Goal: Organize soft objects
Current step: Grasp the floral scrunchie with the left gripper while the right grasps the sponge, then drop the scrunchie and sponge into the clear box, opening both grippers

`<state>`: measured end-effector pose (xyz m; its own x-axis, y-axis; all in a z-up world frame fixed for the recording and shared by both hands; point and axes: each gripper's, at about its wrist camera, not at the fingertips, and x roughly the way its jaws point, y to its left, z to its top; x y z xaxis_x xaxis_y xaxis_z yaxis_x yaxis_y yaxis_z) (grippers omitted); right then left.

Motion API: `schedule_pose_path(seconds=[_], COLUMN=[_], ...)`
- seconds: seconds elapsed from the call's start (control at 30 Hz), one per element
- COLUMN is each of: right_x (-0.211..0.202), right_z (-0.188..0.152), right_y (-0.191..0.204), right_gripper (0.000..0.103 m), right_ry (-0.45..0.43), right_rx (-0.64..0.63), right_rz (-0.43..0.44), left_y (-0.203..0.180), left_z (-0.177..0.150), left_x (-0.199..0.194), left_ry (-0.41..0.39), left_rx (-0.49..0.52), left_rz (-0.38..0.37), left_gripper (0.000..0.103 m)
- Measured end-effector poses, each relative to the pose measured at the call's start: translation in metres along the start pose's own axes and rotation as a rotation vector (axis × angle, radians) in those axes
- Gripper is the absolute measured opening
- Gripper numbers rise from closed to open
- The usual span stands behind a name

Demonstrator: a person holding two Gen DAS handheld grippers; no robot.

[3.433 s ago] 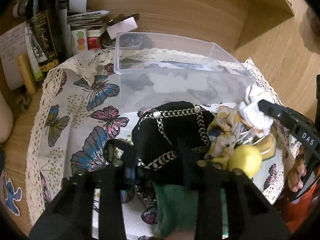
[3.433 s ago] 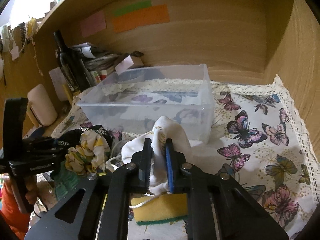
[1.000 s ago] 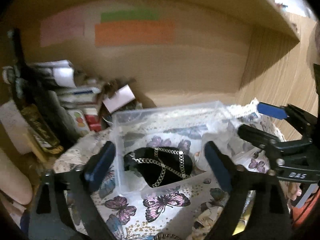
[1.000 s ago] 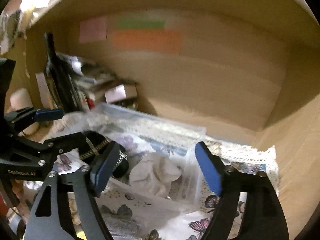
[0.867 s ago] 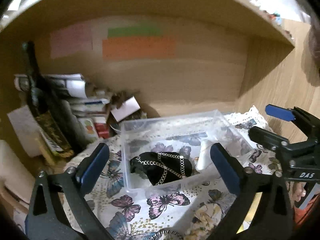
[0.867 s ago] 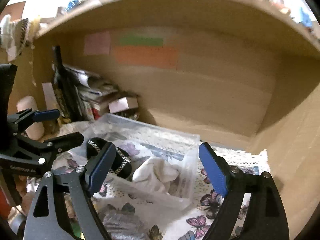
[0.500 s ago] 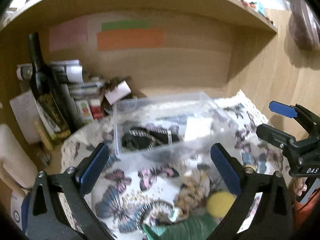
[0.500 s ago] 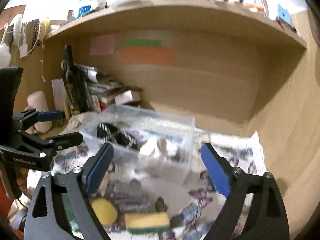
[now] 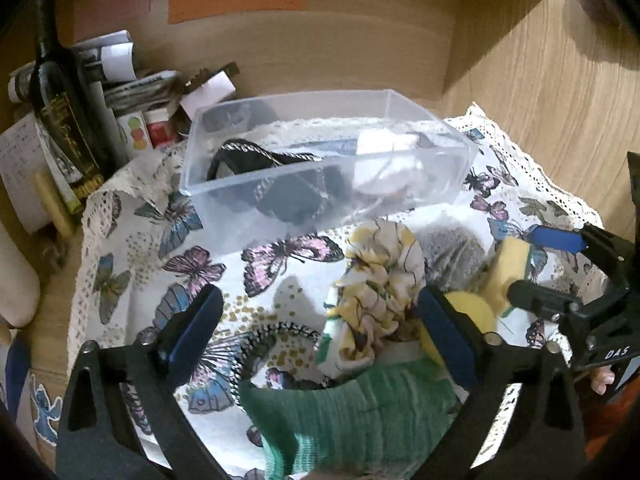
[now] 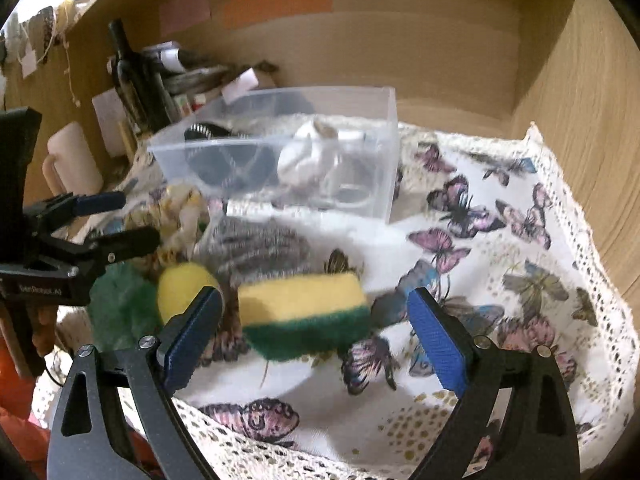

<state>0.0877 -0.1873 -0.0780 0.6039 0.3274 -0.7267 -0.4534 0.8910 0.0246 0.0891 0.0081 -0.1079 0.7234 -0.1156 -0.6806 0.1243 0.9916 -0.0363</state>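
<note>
A clear plastic box (image 9: 224, 216) (image 10: 384, 184) stands on the butterfly cloth and holds a black chain-trimmed piece (image 9: 288, 196) and a white cloth (image 10: 308, 156). My left gripper (image 9: 316, 328) is open above a yellow floral scrunchie (image 9: 380, 280) and a green cloth (image 9: 360, 412). My right gripper (image 10: 312, 328) is open around a yellow-green sponge (image 10: 304, 312), apart from it. A yellow ball (image 10: 184, 284) and a grey knit piece (image 10: 260, 244) lie beside the sponge.
A dark bottle (image 9: 60, 100), papers and small boxes (image 9: 152, 92) crowd the back left corner. Wooden walls close the back and right (image 10: 580, 100). The cloth's lace edge (image 10: 560, 168) runs near the right wall. A beaded band (image 9: 276, 332) lies near the green cloth.
Both grippers let go of their pieces into the box, then drew back and lowered toward the pile of soft things at the front of the cloth.
</note>
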Motion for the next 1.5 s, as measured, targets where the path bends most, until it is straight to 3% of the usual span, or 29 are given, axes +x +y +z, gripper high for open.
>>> schedule_pose_path(seconds=[0.13, 0.2, 0.27, 0.37, 0.77, 1.1, 1.33, 1.5], right_x=[0.006, 0.008, 0.009, 0.005, -0.033, -0.041, -0.02, 0.01], right_z=[-0.004, -0.005, -0.005, -0.004, 0.038, 0.088, 0.12, 0.13], right_y=[0.0, 0.0, -0.001, -0.005, -0.014, -0.001, 0.006, 0.013], right_gripper=[0.09, 0.068, 0.065, 0.063, 0.063, 0.063, 0.063, 0.063], right_ry=[0.019, 0.021, 0.024, -0.014, -0.208, -0.335, -0.322, -0.25], right_rx=[0.002, 0.0, 0.003, 0.026, 0.041, -0.013, -0.043, -0.068], right_rz=[0.024, 0.033, 0.034, 0.014, -0.027, -0.009, 0.022, 0.045], left_y=[0.0, 0.0, 0.0, 0.003, 0.014, 0.022, 0.026, 0.029], left_z=[-0.002, -0.003, -0.003, -0.002, 0.027, 0.075, 0.099, 0.106], left_x=[0.009, 0.013, 0.015, 0.011, -0.034, -0.061, -0.05, -0.015], left_ry=[0.035, 0.048, 0.058, 0.042, -0.132, -0.29, -0.318, -0.257], left_rx=[-0.006, -0.006, -0.009, -0.015, -0.027, -0.03, -0.025, -0.026], left_rz=[-0.022, -0.031, -0.04, -0.045, -0.025, 0.008, 0.016, 0.024], left_gripper=[0.066, 0.043, 0.027, 0.021, 0.018, 0.018, 0.018, 0.018])
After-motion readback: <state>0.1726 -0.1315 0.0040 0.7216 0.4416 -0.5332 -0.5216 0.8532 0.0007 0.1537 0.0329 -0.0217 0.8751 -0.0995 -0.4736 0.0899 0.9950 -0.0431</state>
